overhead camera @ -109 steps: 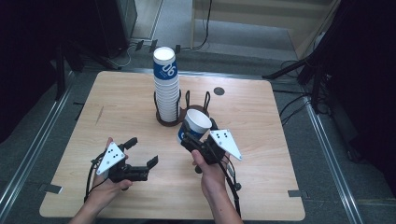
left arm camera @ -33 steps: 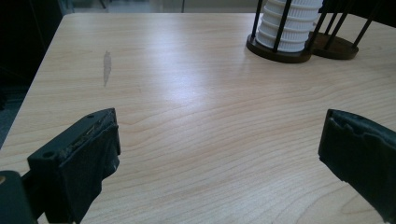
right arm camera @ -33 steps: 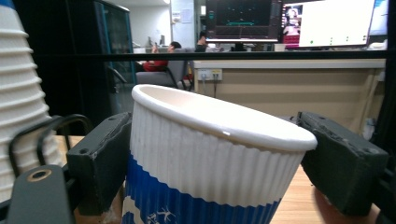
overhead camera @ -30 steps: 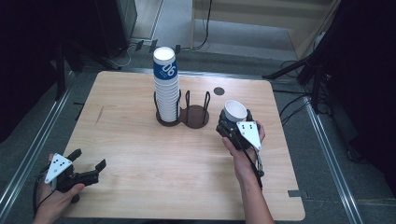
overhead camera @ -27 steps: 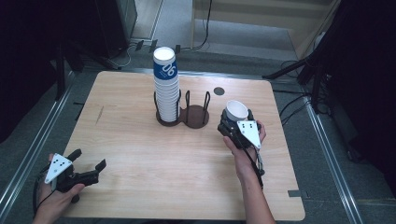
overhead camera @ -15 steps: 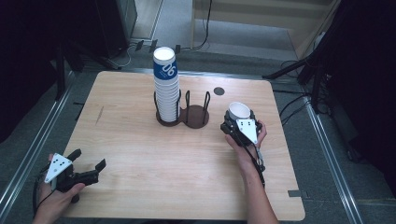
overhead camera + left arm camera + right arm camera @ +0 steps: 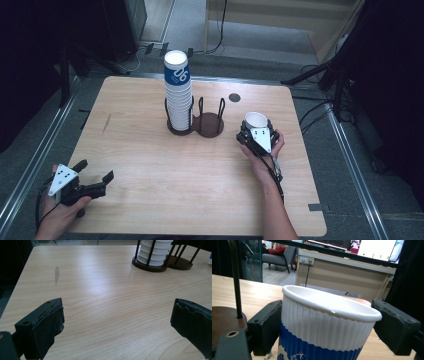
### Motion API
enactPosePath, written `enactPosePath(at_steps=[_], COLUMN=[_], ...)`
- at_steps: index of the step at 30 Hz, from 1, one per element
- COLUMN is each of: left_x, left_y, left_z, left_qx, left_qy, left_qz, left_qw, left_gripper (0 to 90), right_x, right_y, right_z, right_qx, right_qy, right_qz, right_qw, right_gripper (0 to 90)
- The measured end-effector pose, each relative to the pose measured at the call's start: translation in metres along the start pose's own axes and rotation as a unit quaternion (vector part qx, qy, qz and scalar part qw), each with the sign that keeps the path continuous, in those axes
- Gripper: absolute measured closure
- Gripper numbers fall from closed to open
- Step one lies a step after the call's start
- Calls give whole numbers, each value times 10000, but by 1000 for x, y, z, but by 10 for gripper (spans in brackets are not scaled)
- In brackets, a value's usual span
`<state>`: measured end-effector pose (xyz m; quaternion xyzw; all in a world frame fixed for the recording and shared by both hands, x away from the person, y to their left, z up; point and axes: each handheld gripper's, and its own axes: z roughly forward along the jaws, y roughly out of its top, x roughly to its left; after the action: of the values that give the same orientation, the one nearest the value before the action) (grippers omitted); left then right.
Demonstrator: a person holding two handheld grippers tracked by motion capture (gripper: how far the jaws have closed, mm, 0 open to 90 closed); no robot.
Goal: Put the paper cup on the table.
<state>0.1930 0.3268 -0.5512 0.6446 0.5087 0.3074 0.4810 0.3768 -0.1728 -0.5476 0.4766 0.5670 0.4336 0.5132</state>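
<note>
The paper cup [image 7: 255, 121] sits right of centre in the high view, upright and clasped between the pads of the right tool [image 7: 256, 134], close to the wooden surface [image 7: 150, 155]; whether its base touches I cannot tell. So one cup is out of the holder and seemingly nearly set down; letting go remains. Left of it stands the wire cup holder [image 7: 209, 122], one bay bare, the other holding the cup stack [image 7: 178, 90]. At lower left the left tool [image 7: 92, 184] gapes, holding nothing.

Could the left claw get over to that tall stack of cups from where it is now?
Probably yes. The left claw stands open over bare table, nothing lying between it and the cup stack. The holder's black rods around the stack's base might hamper a low grab.
</note>
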Motion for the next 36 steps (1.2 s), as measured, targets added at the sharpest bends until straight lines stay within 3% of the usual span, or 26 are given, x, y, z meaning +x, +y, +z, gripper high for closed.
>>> enactPosePath(at_steps=[8,14,24,29,31,34,36], left_x=[-1,-1,-1,-1,-1,-1,-1], left_y=[0,0,0,0,0,0,0], left_z=[0,1,1,1,1,1,1], left_qx=[-4,7,6,2,6,9,10], left_qy=[-10,-23,-30,-32,-32,-31,-29], left_qz=[-8,3,2,0,-2,-5,-8], left_qw=[10000,10000,10000,10000,10000,10000,10000], left_gripper=[0,0,0,0,0,0,0], right_x=[-2,-4,-5,-5,-7,-10,-13], right_y=[0,4,10,10,11,15,18], right_z=[-1,-2,-2,-2,-2,-5,-7], right_qx=[86,302,523,626,636,612,563], right_qy=[12,21,137,224,293,368,372], right_qz=[-16,310,257,248,219,332,277], right_qw=[10000,9991,9982,9975,9973,9969,9973], right_gripper=[129,120,104,40,0,0,0])
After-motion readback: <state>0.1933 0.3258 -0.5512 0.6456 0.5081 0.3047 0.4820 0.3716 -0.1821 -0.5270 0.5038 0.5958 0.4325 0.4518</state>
